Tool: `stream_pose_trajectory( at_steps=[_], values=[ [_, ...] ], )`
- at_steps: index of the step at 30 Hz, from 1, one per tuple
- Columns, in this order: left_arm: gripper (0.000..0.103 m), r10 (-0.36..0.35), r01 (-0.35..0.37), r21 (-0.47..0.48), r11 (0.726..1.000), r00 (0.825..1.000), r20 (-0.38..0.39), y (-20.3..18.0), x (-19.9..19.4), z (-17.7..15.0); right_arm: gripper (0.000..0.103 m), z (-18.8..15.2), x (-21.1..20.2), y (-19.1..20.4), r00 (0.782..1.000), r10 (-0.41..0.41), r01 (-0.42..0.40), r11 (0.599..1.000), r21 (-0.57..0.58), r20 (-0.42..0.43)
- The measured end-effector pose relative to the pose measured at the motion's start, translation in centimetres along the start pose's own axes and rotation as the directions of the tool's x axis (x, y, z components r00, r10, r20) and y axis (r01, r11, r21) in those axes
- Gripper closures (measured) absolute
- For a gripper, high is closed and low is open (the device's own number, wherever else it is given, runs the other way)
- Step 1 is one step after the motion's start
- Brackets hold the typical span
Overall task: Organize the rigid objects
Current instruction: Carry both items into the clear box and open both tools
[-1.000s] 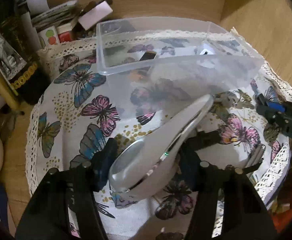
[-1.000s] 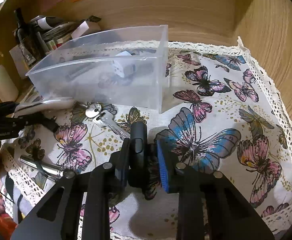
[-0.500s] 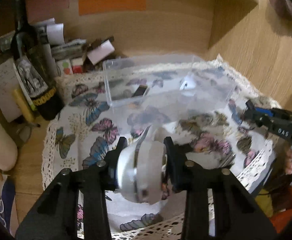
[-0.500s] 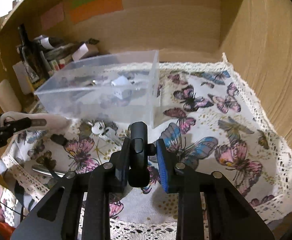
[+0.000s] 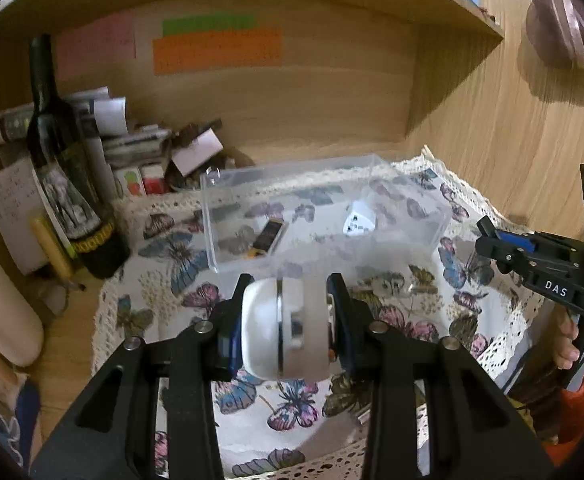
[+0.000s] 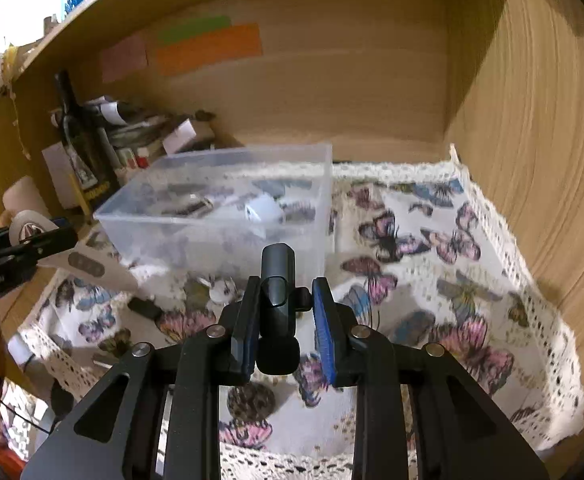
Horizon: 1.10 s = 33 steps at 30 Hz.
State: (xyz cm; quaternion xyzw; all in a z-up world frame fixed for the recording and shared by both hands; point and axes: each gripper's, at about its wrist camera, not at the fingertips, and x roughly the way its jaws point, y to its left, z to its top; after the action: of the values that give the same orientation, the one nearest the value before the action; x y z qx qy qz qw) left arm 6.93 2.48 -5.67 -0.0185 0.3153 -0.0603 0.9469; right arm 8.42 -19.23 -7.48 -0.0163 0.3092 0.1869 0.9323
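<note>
Left gripper [image 5: 288, 334]: clamped on white remote [image 5: 282, 336], held above near edge of cloth [image 5: 172, 280]; jaws closed in during the last second with the remote between them.
Right gripper [image 6: 284, 328]: pinching dark key fob [image 6: 278, 294], lifted off the cloth, near side of bin [image 6: 220, 216].
Bin: clear, toward back edge of cloth; white adapter [image 5: 355, 220] and dark flat stick [image 5: 268, 238] inside.
Keys [image 6: 220, 290]: lying on cloth just in front of bin.
Bottle [image 5: 64, 168]: upright, off cloth's left edge.
Sticky notes [image 5: 216, 46]: on back wall.
</note>
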Motion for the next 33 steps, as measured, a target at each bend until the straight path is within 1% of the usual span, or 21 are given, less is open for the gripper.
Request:
stream_pose_trajectory(
  at_steps=[3,7,10,11,14,18,21,24,25,27,29,31,33],
  values=[
    [0.066,-0.01,0.01,-0.004,1.0,1.0,0.017,0.3,-0.8,1.2,0.08,1.2,-0.5,0.2,0.999,0.004,-0.003,1.0,-0.008,0.037],
    [0.066,-0.014,0.014,-0.006,1.0,0.999,0.033,0.6,-1.8,3.0,0.08,3.0,-1.0,0.3,0.996,0.031,-0.03,0.999,-0.012,0.08],
    [0.066,-0.03,0.031,-0.018,0.999,0.998,0.054,0.9,-2.4,4.4,0.08,4.3,-1.1,0.6,0.994,0.03,-0.027,0.999,-0.023,0.108],
    [0.066,-0.037,0.037,0.004,0.999,0.998,0.052,1.0,-2.6,4.8,0.08,4.7,-1.1,0.6,0.993,0.032,-0.03,0.999,-0.025,0.115],
    [0.066,-0.025,0.025,0.005,1.0,0.996,0.088,1.2,-3.0,6.2,0.08,5.8,-1.0,0.9,0.99,0.036,-0.031,0.999,-0.038,0.136],
    [0.066,-0.019,0.018,0.009,1.0,0.993,0.12,1.2,-2.4,7.9,0.08,7.3,0.0,1.3,0.988,0.036,-0.029,0.998,-0.055,0.147],
    [0.066,-0.002,-0.004,0.041,0.999,0.991,0.135,0.8,-0.7,8.8,0.08,8.0,1.6,1.3,0.991,0.034,-0.027,0.998,-0.06,0.13],
    [0.066,-0.017,0.013,0.045,0.999,0.996,0.092,0.3,2.2,9.5,0.08,8.2,3.4,1.1,0.995,0.03,-0.025,0.998,-0.061,0.096],
    [0.066,-0.012,0.007,0.045,0.999,0.995,0.103,0.1,3.1,9.6,0.08,8.3,4.3,1.1,0.997,0.024,-0.019,0.998,-0.062,0.078],
    [0.066,-0.044,0.043,0.032,0.999,0.998,0.054,0.0,5.2,9.8,0.08,8.2,5.7,0.9,0.999,0.016,-0.013,0.998,-0.065,0.045],
    [0.066,-0.077,0.076,0.025,0.997,0.997,0.017,-0.2,6.8,9.8,0.08,8.0,7.0,0.7,1.0,0.011,-0.01,0.998,-0.068,0.012],
    [0.066,-0.109,0.109,0.021,0.994,0.994,-0.02,-0.6,8.6,9.8,0.08,7.8,8.2,0.6,1.0,0.0,-0.001,0.997,-0.071,-0.021],
    [0.066,-0.146,0.147,0.006,0.989,0.987,-0.062,-0.9,10.0,9.7,0.08,7.6,9.2,0.5,0.999,-0.007,0.003,0.997,-0.077,-0.049]
  ],
)
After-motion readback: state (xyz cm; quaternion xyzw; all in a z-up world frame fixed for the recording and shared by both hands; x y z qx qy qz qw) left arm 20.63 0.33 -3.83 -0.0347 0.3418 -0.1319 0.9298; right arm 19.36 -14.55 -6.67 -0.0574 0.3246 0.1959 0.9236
